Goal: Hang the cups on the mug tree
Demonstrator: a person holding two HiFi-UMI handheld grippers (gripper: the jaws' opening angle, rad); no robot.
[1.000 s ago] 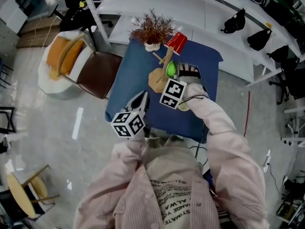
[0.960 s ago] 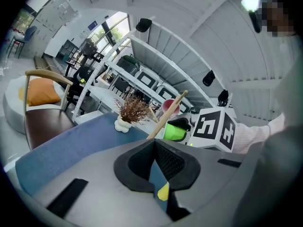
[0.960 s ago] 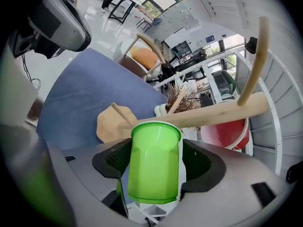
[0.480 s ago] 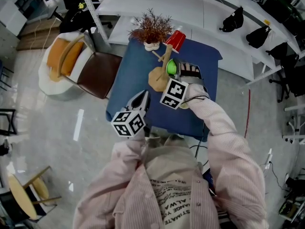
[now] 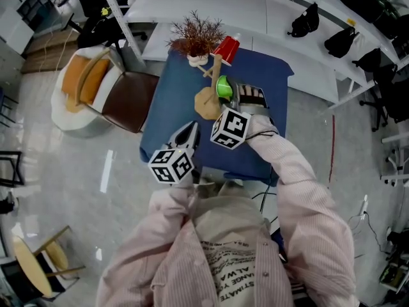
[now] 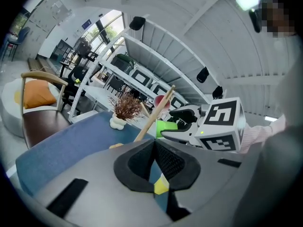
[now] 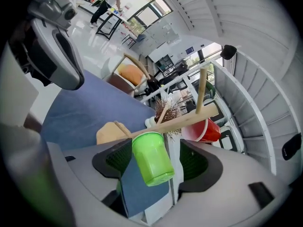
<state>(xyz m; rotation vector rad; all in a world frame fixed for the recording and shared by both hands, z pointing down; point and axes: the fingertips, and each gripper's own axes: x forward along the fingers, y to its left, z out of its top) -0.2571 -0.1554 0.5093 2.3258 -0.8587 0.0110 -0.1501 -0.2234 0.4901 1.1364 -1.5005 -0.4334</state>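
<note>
**Hanging the green cup on the tree**

Idling at the left, the left gripper (image 6: 154,148) is hovering over the near edge of the blue table (image 5: 172,107) with its jaws pressed together on nothing. Mid-table, the wooden mug tree (image 7: 185,120) is standing on its round base. The green cup (image 7: 150,159) is sitting mouth-first against the stem, apparently over a peg that it is hiding. The right gripper (image 7: 156,158) is bracketing that cup with its jaws spread wide. One pad is lying just beside the cup's wall and the other is standing clear, so nothing is being squeezed. Further right, a red cup (image 7: 204,130) is hanging from a higher peg.

The green cup is looking like thin, light, smooth plastic, likely flexing under pressure. A gentle grip across the middle of its wall is seeming safer than one at the rim.
</note>
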